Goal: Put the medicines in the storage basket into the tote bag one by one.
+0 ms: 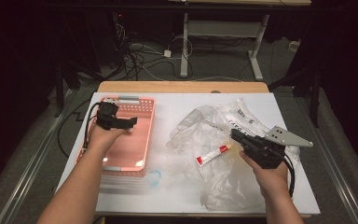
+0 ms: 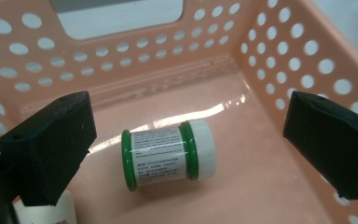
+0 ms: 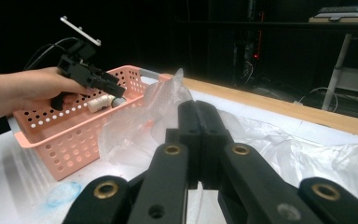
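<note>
**Left jaws wide over the jar in the basket**

My left gripper (image 2: 186,140) hangs inside the pink basket (image 2: 270,60), jaws well apart, with the green jar (image 2: 161,158) (white cap, lying on its side) on the basket floor between them, untouched. My right gripper (image 3: 199,140) has its jaws pressed together, empty, over the crumpled plastic bag (image 1: 214,135), near a red-and-white tube (image 1: 211,155).

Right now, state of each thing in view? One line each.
Left tongs: open, over the basket, nothing gripped.
Right tongs: shut, empty.
Basket: upright on the table.
Jar: on its side in the basket, white cap on.
Tube: lying on the bag, cap on.
Bag: crumpled, spread on the table.
</note>
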The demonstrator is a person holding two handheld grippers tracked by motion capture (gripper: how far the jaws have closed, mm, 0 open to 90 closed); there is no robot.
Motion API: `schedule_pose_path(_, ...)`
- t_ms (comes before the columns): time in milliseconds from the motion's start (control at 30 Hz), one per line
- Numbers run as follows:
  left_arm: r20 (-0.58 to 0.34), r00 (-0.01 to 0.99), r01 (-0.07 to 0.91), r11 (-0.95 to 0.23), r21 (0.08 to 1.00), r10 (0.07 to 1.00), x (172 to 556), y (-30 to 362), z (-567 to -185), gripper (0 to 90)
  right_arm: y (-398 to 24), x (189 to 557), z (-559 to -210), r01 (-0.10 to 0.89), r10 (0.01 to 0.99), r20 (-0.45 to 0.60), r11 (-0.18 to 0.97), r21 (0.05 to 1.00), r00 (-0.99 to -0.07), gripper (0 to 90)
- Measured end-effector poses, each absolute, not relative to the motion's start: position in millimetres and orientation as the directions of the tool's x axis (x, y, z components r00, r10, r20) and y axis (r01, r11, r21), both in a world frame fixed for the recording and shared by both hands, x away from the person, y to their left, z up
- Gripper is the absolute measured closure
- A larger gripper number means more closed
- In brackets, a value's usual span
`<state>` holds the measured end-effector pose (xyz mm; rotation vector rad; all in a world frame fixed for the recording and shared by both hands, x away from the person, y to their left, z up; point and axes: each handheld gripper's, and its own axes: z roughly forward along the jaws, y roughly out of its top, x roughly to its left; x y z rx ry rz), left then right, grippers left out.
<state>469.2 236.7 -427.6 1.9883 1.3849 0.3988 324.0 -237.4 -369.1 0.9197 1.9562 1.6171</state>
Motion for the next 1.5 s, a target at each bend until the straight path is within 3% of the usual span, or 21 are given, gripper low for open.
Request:
schedule_pose_path(767,-0.087,0.396,0.792,-0.292,0.536,0.914,482.0,230.8,-447.4,18.0,-236.1,323.3,-369.3,0.214,0.725,0.079,0.096,0.972,-0.684,90.0)
schedule_pose_path(1067,-0.077,0.394,0.812,-0.307,0.496,0.916,482.6,230.2,-451.5,33.6,-237.1,323.1,-368.9,0.209,0.725,0.074,0.098,0.973,-0.684,90.0)
schedule_pose_path(1500,-0.076,0.391,0.812,-0.304,0.499,0.917,480.0,229.6,-447.5,35.2,-237.0,322.9,-368.7,0.21,0.726,0.074,0.099,0.973,-0.684,90.0)
